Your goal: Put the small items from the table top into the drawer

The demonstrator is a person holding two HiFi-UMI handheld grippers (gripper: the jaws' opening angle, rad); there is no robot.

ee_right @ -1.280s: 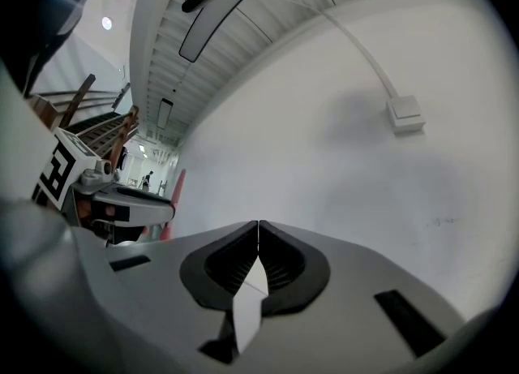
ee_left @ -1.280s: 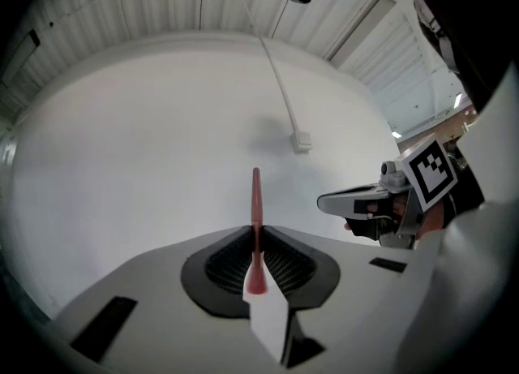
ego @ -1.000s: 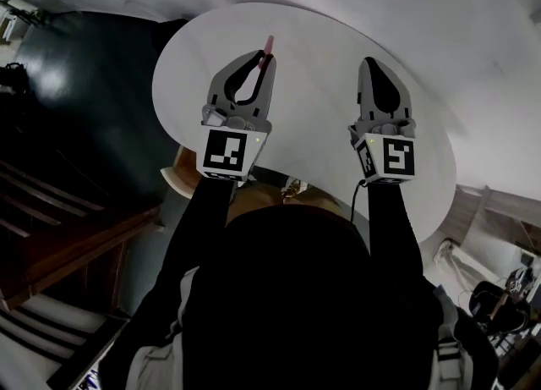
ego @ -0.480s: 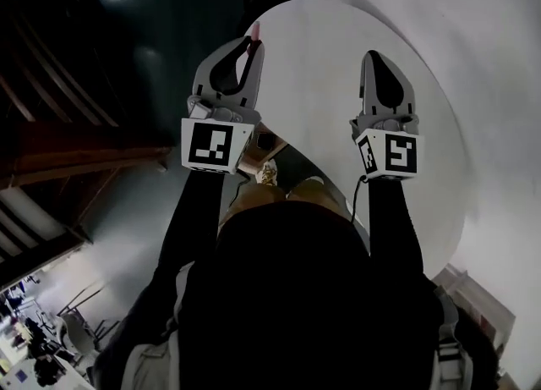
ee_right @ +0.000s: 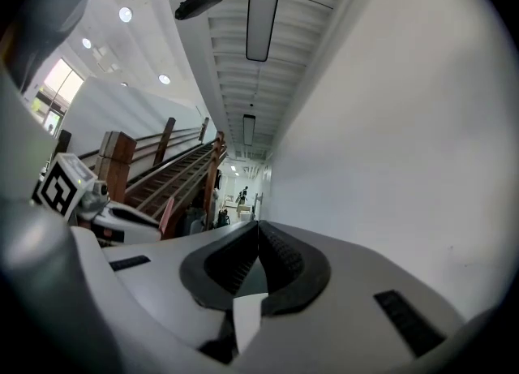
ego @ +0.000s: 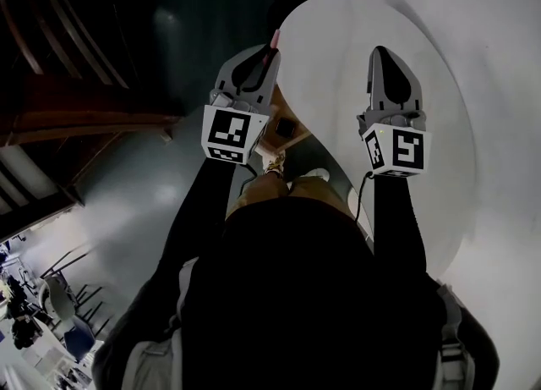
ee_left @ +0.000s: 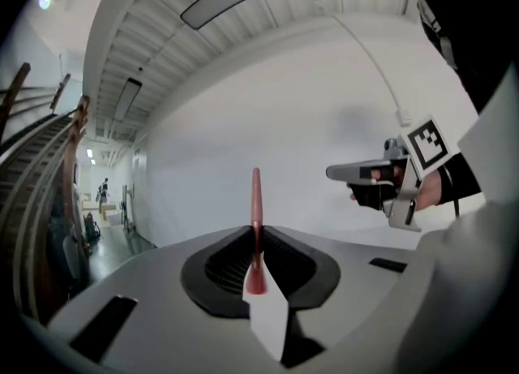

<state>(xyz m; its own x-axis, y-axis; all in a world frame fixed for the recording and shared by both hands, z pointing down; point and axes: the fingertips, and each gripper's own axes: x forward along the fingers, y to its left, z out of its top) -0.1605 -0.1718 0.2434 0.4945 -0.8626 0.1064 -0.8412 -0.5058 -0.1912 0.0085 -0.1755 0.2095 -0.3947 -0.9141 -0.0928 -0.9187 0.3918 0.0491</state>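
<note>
1. Clamping a slim pink stick [ee_left: 256,202], the left tool [ego: 269,58] has its jaws closed on the stick's lower part. The tapered end projects well past the jaw tips.
2. Left tool position: at the left edge of the round white tabletop [ego: 338,50], with its body largely over the dark floor [ego: 169,33] beside it. The stick's tip lies at that same edge.
3. Right tool [ego: 382,55]: jaws together, nothing between them. It is held over the tabletop, well apart from the left tool and roughly parallel with it.
4. A brown box-like part [ego: 283,130], possibly the drawer, shows under the tabletop's near edge, just beside the left tool's marker cube [ego: 230,133]. A dark square sits in it; its identity cannot be determined.
5. Dark sleeves [ego: 199,211] run from both tools toward the person.
</note>
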